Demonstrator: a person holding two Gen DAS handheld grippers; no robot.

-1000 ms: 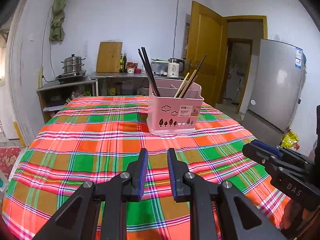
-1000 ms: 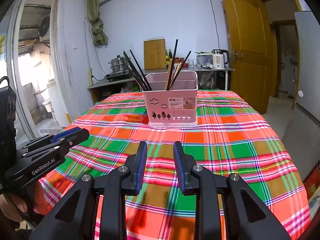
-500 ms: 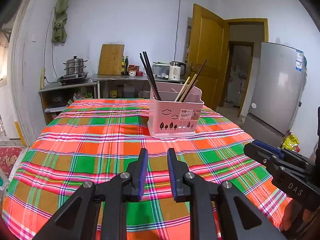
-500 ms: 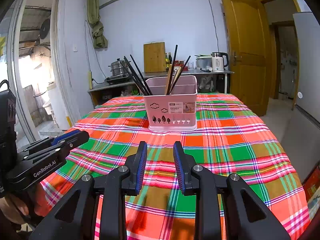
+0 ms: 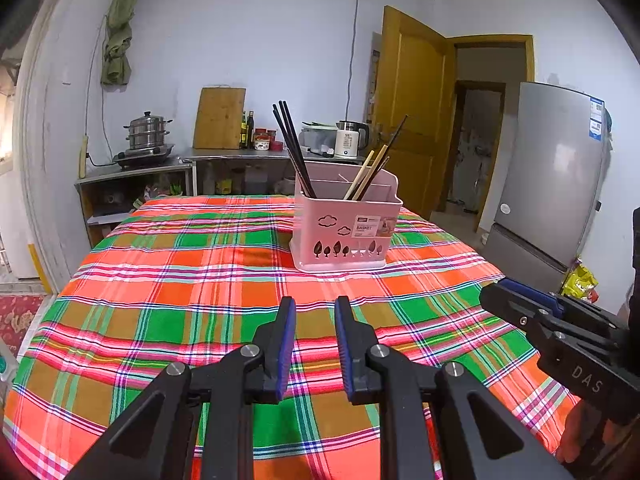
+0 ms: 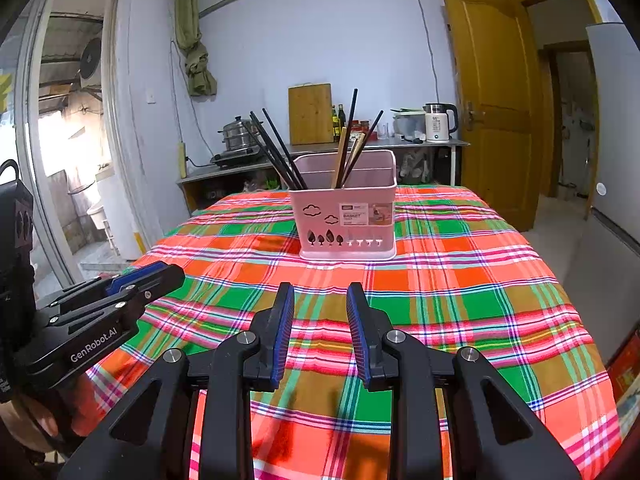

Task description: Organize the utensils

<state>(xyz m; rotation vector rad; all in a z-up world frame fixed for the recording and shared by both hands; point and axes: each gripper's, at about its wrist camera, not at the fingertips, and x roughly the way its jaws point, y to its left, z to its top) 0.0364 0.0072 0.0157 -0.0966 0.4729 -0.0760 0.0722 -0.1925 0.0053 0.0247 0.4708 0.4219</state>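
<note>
the pink plastic utensil basket (image 5: 346, 228) stands upright on the plaid-clothed surface (image 5: 168, 280), black chopsticks (image 5: 294, 152) and wooden chopsticks (image 5: 366, 178) inside (separate compartments). well short of the basket, the left gripper (image 5: 315, 320) and right gripper (image 6: 320, 308) hover, fingers parted, grasping nothing.

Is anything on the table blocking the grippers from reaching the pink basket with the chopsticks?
Nothing visible. Only bare plaid tablecloth lies between the open left gripper, the open right gripper and the pink plastic basket holding dark and wooden chopsticks.
</note>
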